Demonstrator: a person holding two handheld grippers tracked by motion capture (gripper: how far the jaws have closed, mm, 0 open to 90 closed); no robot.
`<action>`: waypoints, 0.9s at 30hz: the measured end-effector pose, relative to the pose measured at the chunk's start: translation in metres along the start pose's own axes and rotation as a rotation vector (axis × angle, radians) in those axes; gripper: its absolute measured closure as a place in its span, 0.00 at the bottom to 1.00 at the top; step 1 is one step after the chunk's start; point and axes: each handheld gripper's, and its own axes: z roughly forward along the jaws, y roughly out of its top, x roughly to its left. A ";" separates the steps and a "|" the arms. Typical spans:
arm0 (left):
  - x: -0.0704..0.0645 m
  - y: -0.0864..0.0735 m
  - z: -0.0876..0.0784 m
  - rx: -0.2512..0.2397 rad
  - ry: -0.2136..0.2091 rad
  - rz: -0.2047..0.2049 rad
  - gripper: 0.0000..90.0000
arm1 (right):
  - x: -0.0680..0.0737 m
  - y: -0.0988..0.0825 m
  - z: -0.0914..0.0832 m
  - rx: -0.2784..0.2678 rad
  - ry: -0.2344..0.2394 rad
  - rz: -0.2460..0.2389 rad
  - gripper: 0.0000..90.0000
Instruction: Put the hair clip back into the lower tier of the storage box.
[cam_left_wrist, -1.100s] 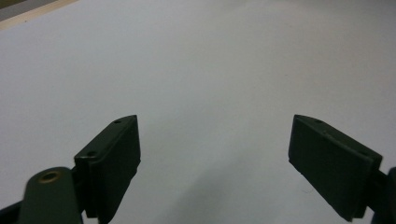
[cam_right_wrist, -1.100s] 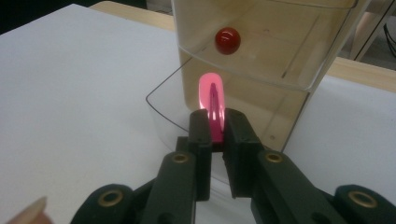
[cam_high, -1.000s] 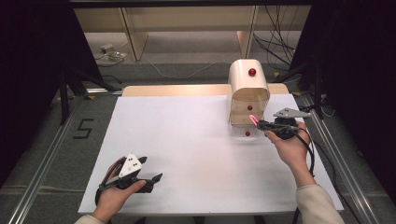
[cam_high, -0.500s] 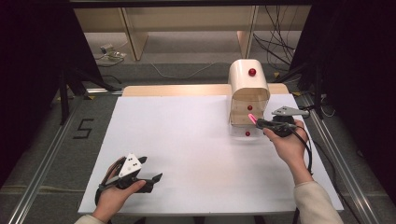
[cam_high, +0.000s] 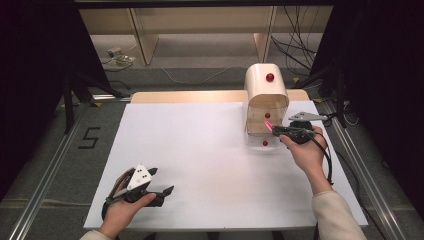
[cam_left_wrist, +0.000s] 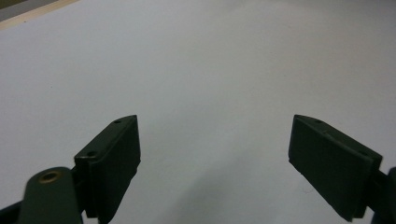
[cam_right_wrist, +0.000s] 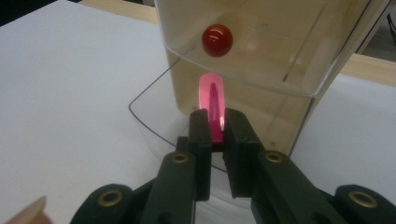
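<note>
Change since earlier: right gripper (cam_high: 274, 129) has edged slightly closer to the box front; left gripper (cam_high: 162, 191) lies where it was, and nothing else on the table has shifted.

High view, right gripper: held level in the person's right hand (cam_high: 306, 150), jaws clenched on a pink loop (cam_high: 268, 125) that sits at the mouth of the cream box (cam_high: 265, 85) just ahead of it.

High view, knobs: one red knob (cam_high: 270, 77) on the box top beyond the gripper, a smaller red knob (cam_high: 265, 143) on the white board (cam_high: 200, 150) just below its tips.

High view, left gripper: resting on the board in the left hand (cam_high: 125, 212), well apart from the box.

Left gripper view: both black jaws stand wide apart, released, with bare white board (cam_left_wrist: 196, 70) between them.

Right gripper view: jaws pinch the pink loop (cam_right_wrist: 212, 100) near its lower end; it stands upright beyond the tips, inside the box's clear flap (cam_right_wrist: 154, 116). A red knob (cam_right_wrist: 217, 39) sits above and behind it on the clear panel.
</note>
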 end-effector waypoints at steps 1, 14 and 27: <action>0.000 0.000 0.000 0.000 0.000 0.000 0.18 | 0.000 0.000 0.001 0.003 -0.001 0.001 0.92; 0.000 0.000 0.000 -0.001 -0.001 -0.001 0.19 | -0.001 0.001 0.009 0.016 -0.005 0.005 0.92; 0.000 0.000 0.000 0.003 -0.005 0.003 0.19 | -0.002 0.000 0.013 0.035 -0.013 -0.004 0.92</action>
